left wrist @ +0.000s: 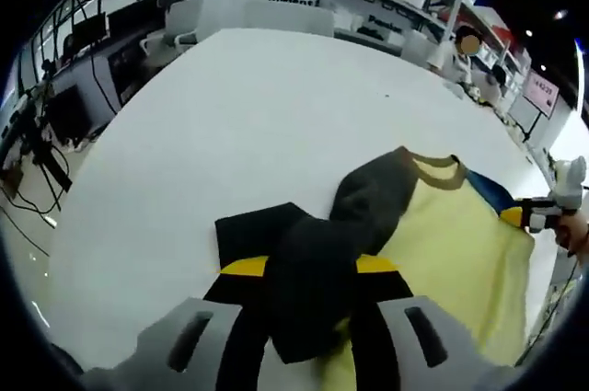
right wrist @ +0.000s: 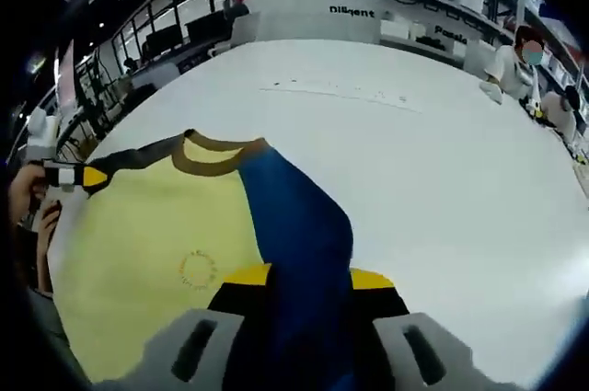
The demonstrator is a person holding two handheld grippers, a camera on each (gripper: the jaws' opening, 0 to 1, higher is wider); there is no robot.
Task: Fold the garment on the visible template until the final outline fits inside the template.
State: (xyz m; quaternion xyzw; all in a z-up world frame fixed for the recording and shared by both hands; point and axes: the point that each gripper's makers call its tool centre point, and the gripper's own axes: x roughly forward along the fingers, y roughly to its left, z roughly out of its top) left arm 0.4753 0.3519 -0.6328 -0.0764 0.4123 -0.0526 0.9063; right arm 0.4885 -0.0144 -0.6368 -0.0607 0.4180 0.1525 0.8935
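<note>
The left gripper is clamped on the dark sleeve of the garment, and the right gripper is pinched on its blue sleeve. Both grips look set to fold the sleeves in over the yellow body. The garment lies flat on the white desk, collar pointing away from both grippers; I cannot make out a template.

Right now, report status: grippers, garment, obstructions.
Left gripper shut on dark sleeve. Right gripper shut on blue sleeve. Yellow shirt part lifted off white table. Nothing in the way.

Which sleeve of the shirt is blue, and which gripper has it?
The blue sleeve is in the right gripper. The other sleeve, in the left gripper, is dark grey.
</note>
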